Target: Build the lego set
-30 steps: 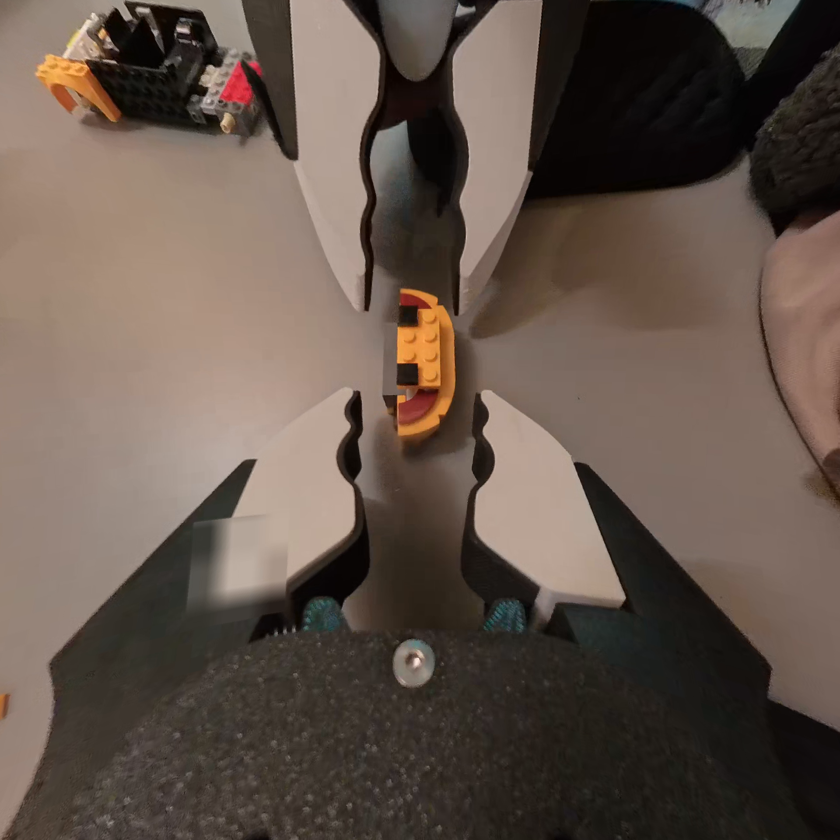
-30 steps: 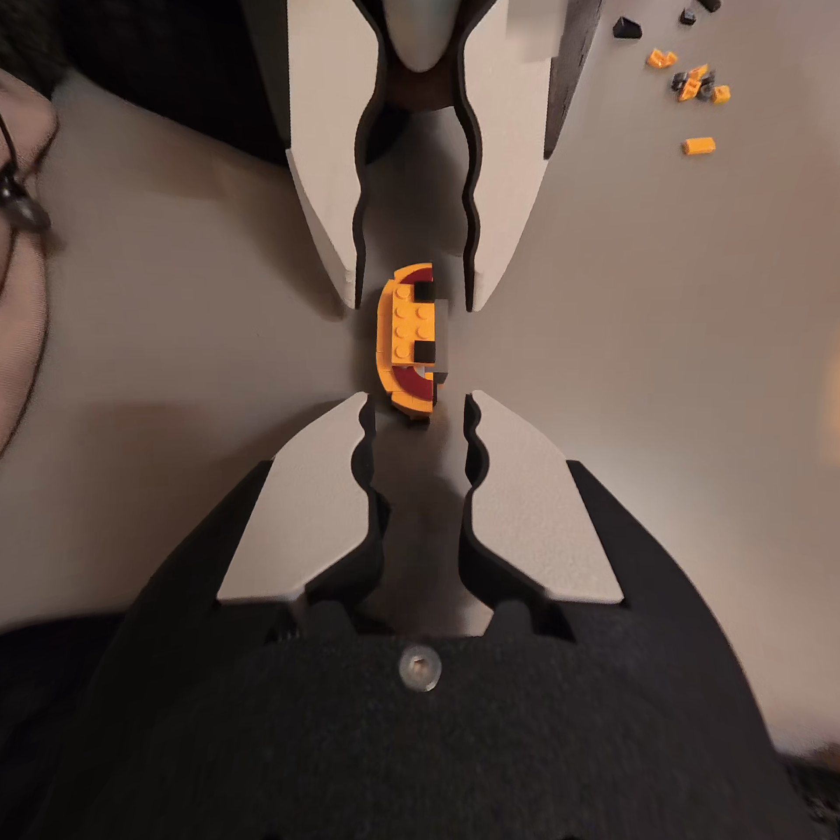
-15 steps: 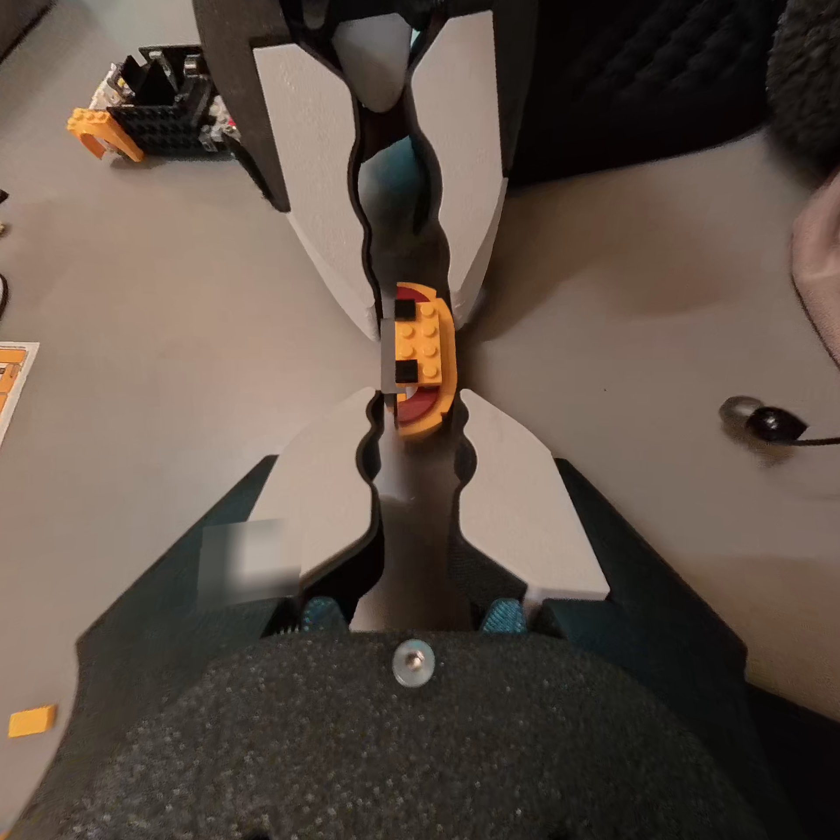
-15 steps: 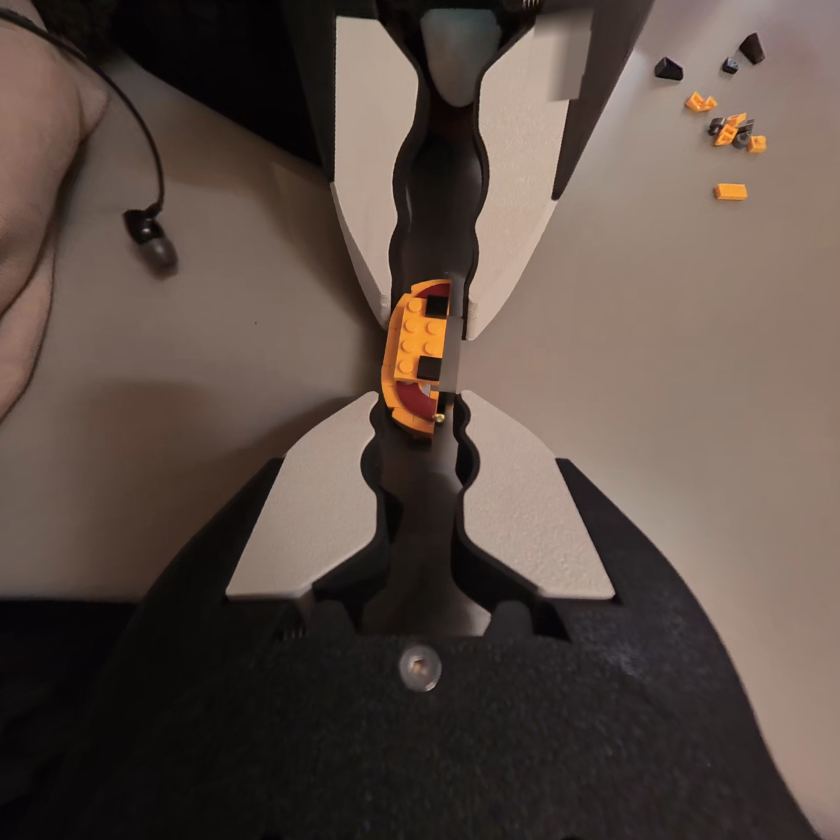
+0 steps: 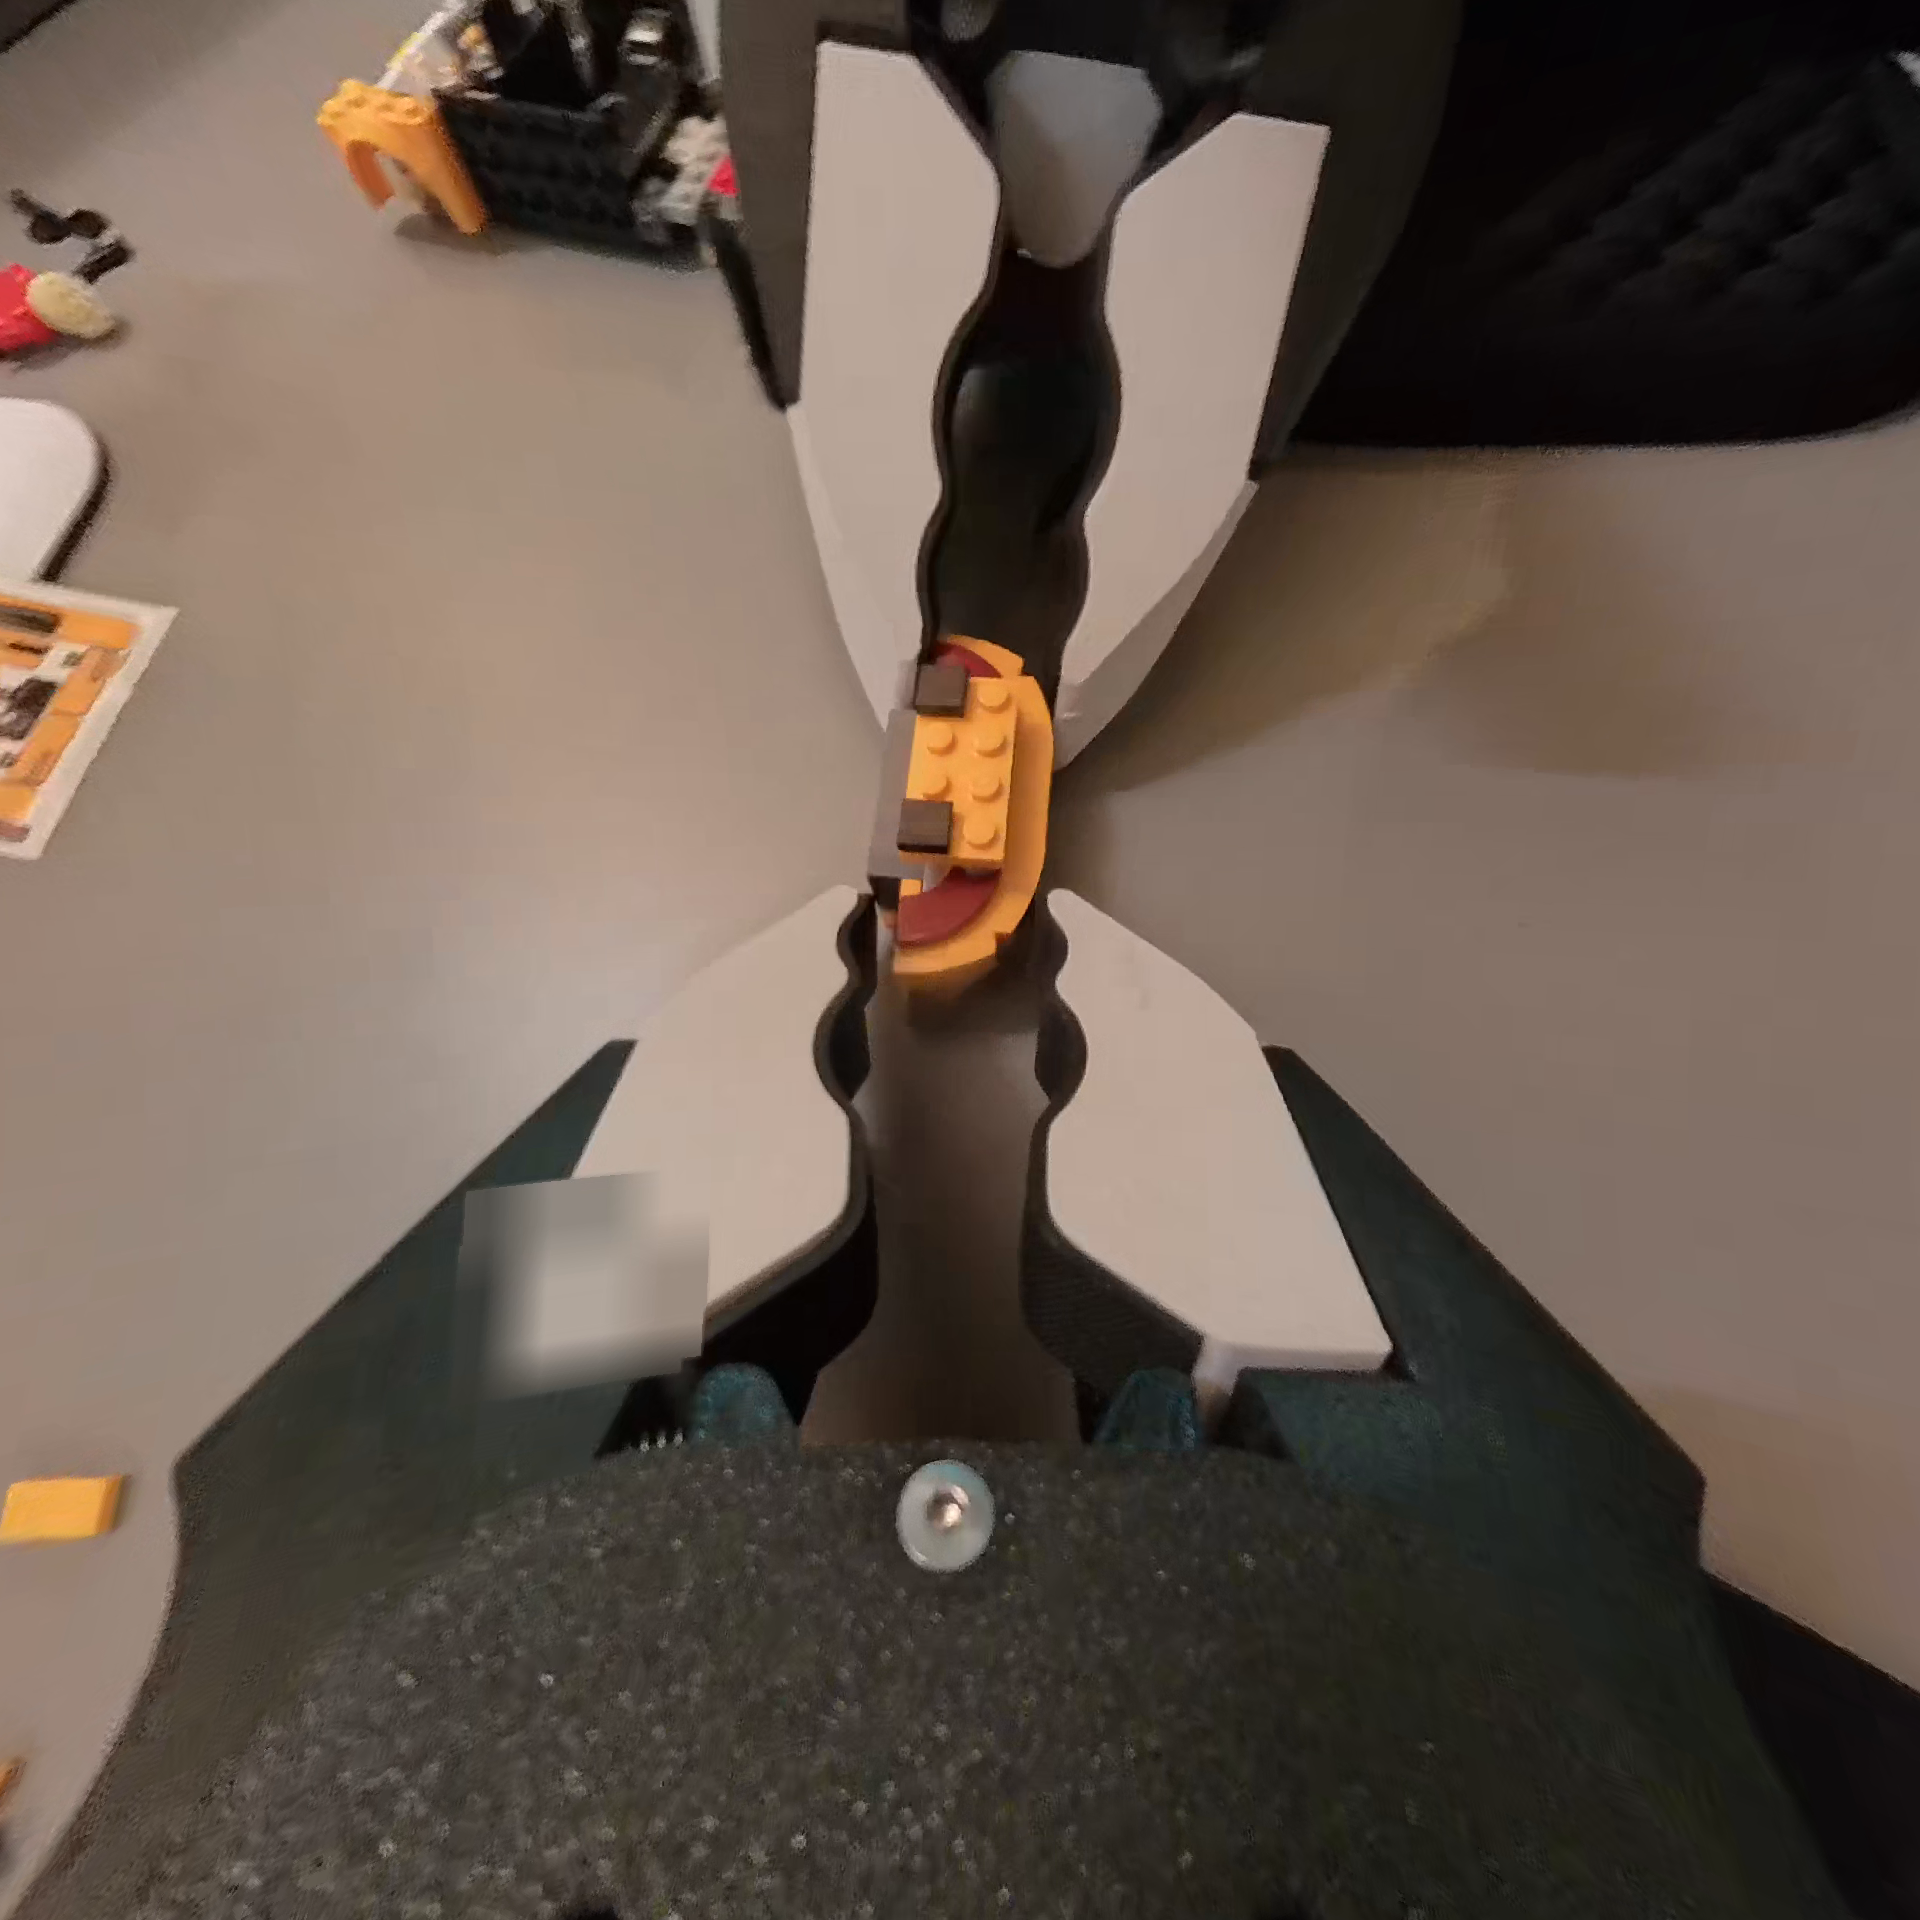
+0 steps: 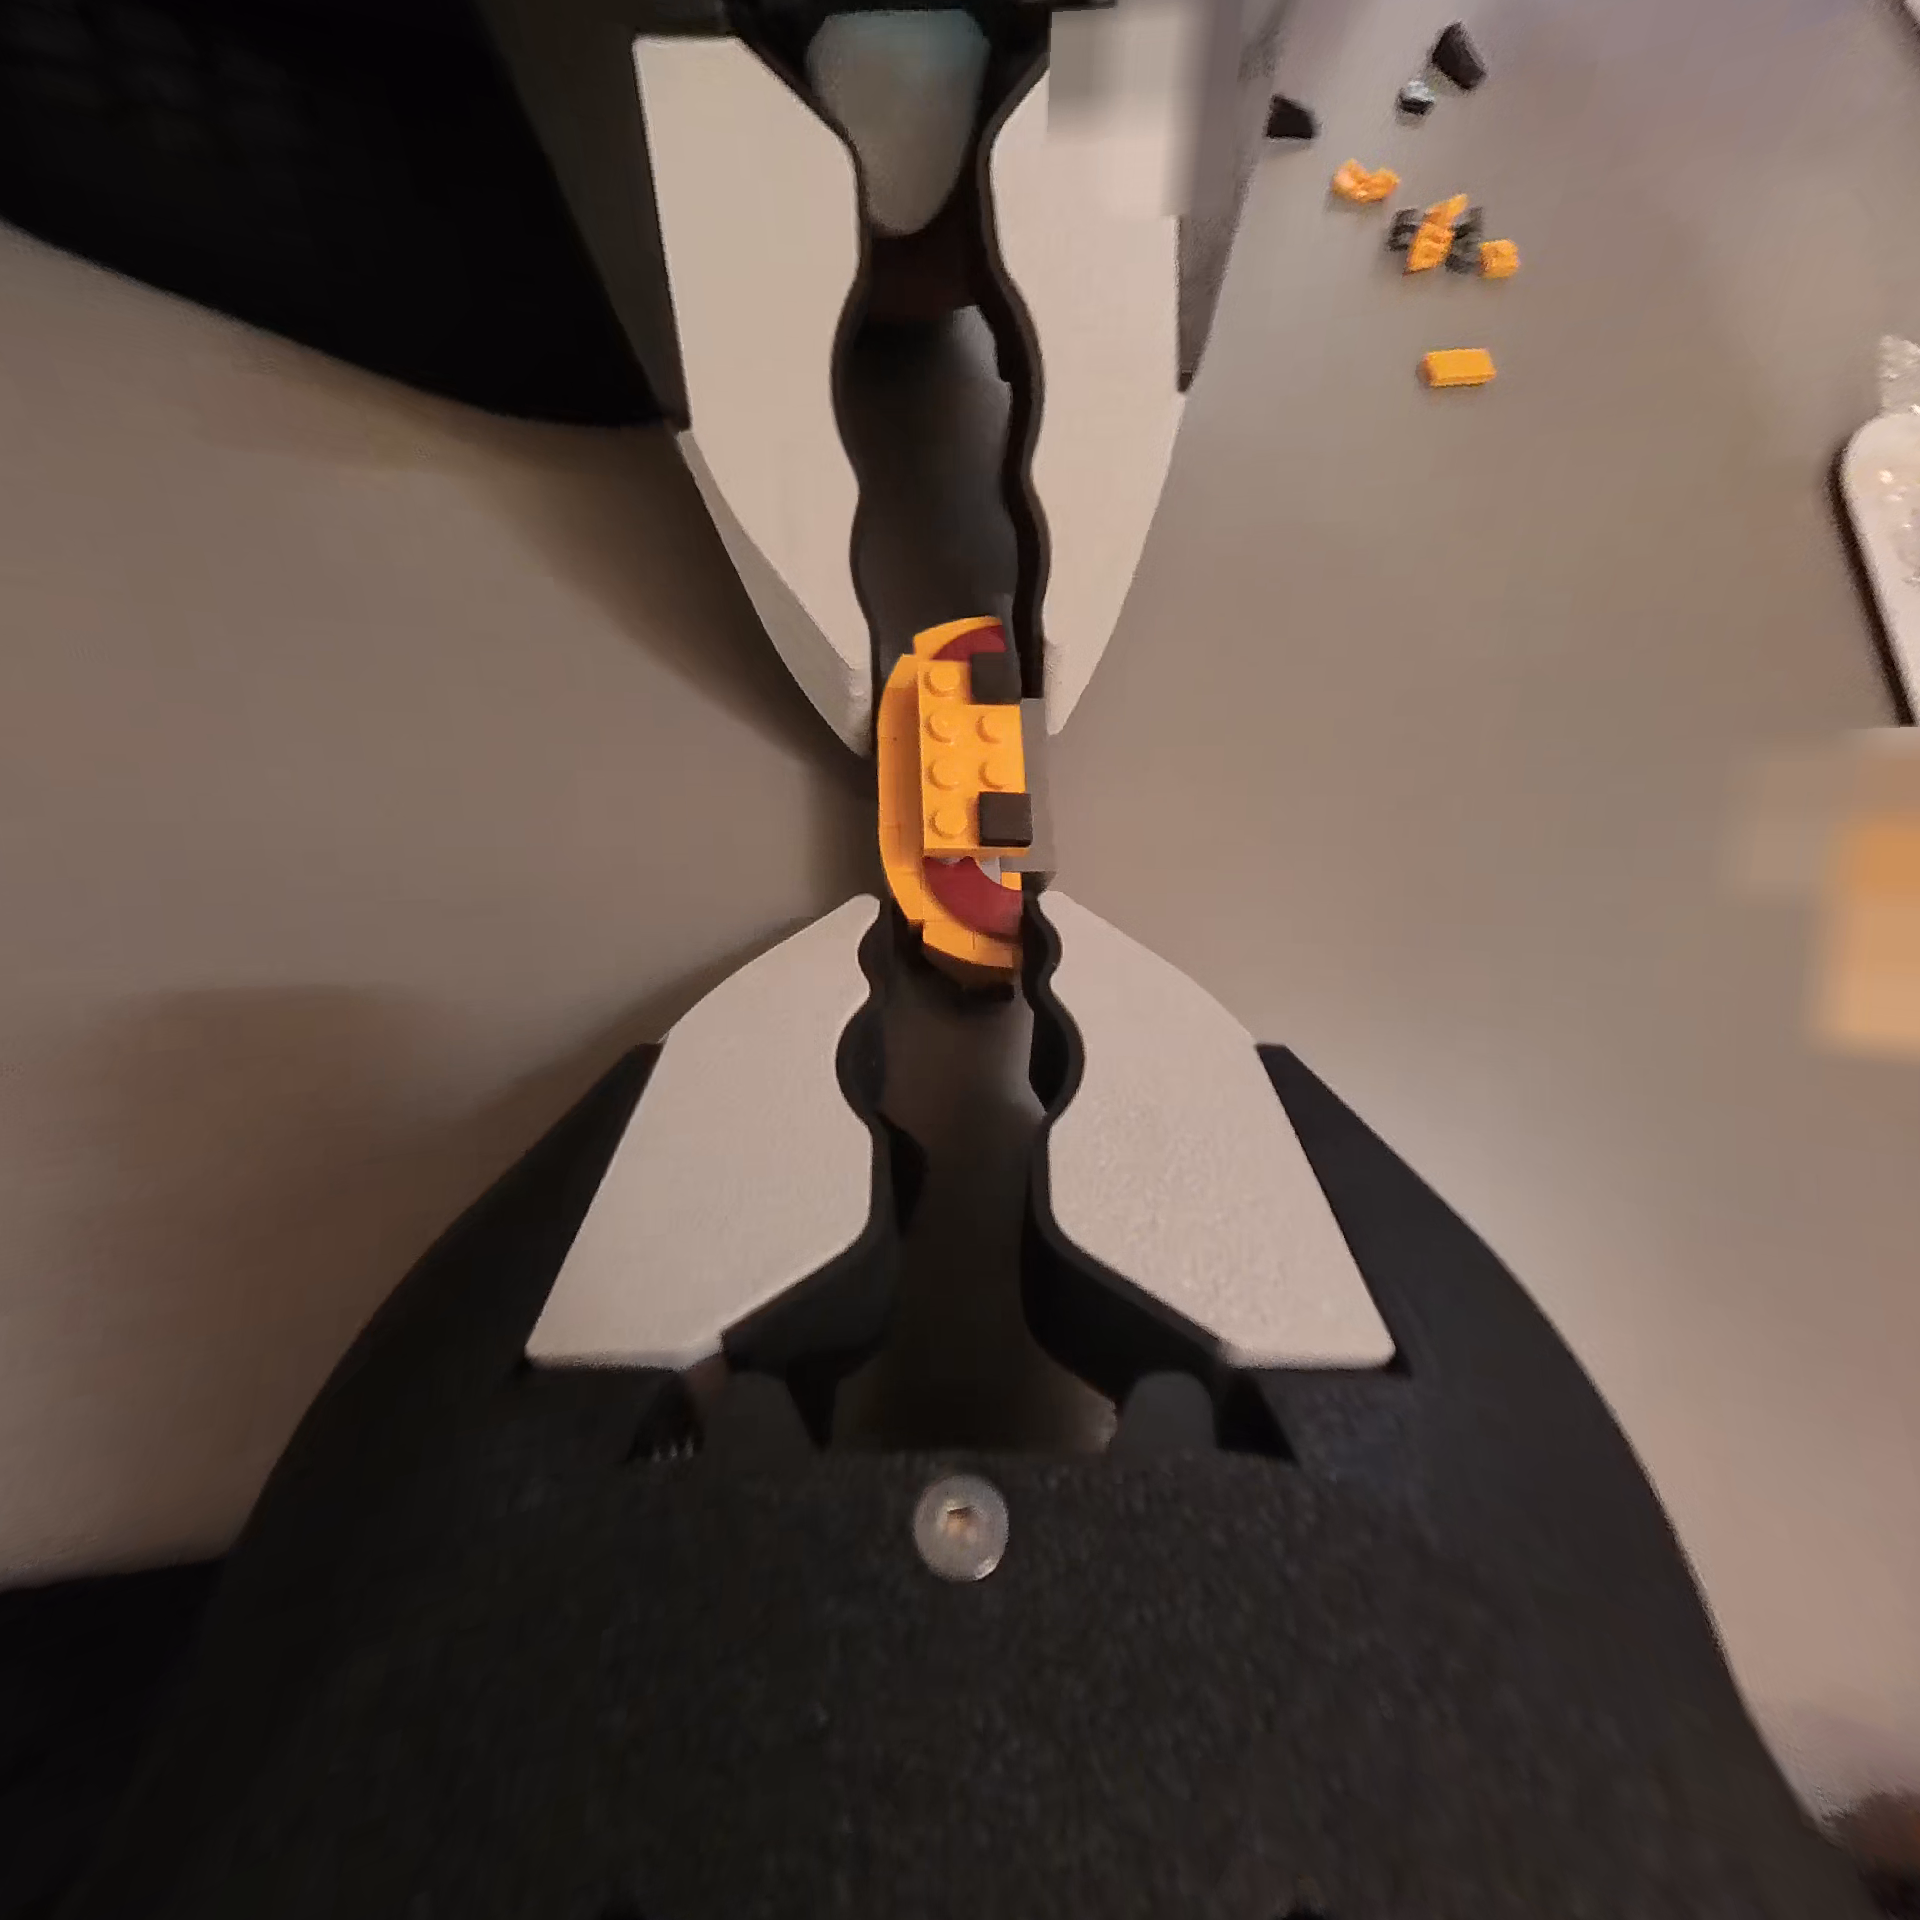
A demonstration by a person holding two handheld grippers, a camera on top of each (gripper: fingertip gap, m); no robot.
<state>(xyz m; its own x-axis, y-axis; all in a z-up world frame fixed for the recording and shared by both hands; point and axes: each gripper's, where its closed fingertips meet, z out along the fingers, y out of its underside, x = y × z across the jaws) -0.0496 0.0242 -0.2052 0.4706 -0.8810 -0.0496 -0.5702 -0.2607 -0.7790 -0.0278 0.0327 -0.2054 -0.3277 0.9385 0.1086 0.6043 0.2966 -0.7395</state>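
I am pinching the near end of the arch point(image 5: 961, 821) with my left gripper point(image 5: 954, 914), fingers closed on its sides. My right gripper point(image 6: 956, 920) is clamping the arch's opposite end. It looks light and rigid, but its small bricks could pop apart, so flat sides are safest. Beyond the arch, the car point(image 5: 561, 145) is sitting on the table point(image 5: 468, 623).

Dim, warm, perhaps motion-blurred edges.
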